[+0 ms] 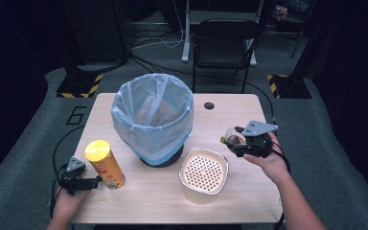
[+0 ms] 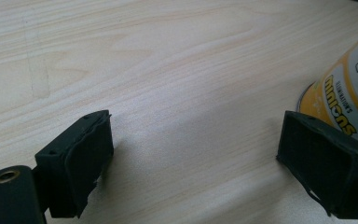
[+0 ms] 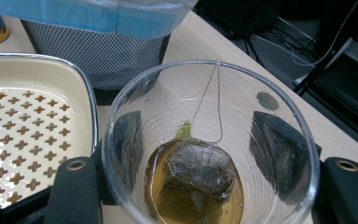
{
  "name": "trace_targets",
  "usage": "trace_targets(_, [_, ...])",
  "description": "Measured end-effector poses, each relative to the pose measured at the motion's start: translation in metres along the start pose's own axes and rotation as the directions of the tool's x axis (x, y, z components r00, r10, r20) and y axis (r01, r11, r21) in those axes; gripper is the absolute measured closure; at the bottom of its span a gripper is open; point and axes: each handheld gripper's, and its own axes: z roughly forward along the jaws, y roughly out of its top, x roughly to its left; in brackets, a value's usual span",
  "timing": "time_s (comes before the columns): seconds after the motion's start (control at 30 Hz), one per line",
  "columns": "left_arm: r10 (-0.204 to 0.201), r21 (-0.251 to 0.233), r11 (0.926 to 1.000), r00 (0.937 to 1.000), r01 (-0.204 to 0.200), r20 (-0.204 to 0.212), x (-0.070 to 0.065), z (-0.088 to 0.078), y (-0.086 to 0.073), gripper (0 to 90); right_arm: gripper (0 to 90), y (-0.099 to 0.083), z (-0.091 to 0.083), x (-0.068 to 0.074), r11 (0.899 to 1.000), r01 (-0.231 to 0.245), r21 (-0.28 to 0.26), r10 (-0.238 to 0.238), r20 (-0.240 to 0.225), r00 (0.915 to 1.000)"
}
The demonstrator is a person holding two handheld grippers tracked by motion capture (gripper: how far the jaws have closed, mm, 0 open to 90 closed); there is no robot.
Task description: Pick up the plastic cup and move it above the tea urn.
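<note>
Lower left of the high view: the left gripper (image 1: 97,181) sits low on the pale wood-grain counter (image 1: 139,201), jaws spread apart with only bare wood between them in its own view. One jaw is just beside a tall yellow snack can (image 1: 106,165), a smooth cardboard-looking cylinder with a shiny yellow lid, standing a bit tilted.

In the middle there's a round mesh bin (image 1: 153,120) lined with a thin, crinkly pale-blue plastic bag. Right in front of it sits a cream, rounded-square container (image 1: 204,175) whose top is perforated with little cross-shaped holes.

Over on the right, the right gripper (image 1: 231,140) is clamped on a clear ribbed plastic cup (image 3: 209,140), held above the counter. Inside: a soggy tea bag (image 3: 198,175) in some amber liquid, its string draped up the wall.
</note>
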Motion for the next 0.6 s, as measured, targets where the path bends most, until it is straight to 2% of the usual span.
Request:
trace_targets(0.03, [0.0,0.0,1.0,1.0,0.0,0.0,0.0,0.0,0.0,10.1,34.4,0.0,0.0,0.0,1.0,0.0,0.0,0.0,0.0,1.0])
trace_targets(0.1, [0.0,0.0,1.0,1.0,0.0,0.0,0.0,0.0,0.0,10.1,34.4,0.003,0.0,0.002,0.999,0.033,0.001,-0.033,0.007,0.9994])
trace_targets(0.37, [0.0,0.0,1.0,1.0,0.0,0.0,0.0,0.0,0.0,10.1,34.6,0.009,0.003,0.006,0.997,0.078,-0.007,-0.078,0.005,0.9969])
trace_targets(0.4, [0.0,0.0,1.0,1.0,0.0,0.0,0.0,0.0,0.0,10.1,34.6,0.011,0.003,0.008,0.993,0.118,-0.014,-0.118,0.008,0.993])
trace_targets(0.53, [0.0,0.0,1.0,1.0,0.0,0.0,0.0,0.0,0.0,10.1,34.7,0.016,0.001,0.013,0.984,0.173,-0.038,-0.173,0.019,0.9848])
trace_targets(0.57, [0.0,0.0,1.0,1.0,0.0,0.0,0.0,0.0,0.0,10.1,34.7,0.016,0.001,0.013,0.984,0.173,-0.038,-0.173,0.019,0.9848])
trace_targets(0.6, [0.0,0.0,1.0,1.0,0.0,0.0,0.0,0.0,0.0,10.1,34.8,0.018,-0.001,0.018,0.977,0.209,-0.047,-0.208,0.037,0.9775])
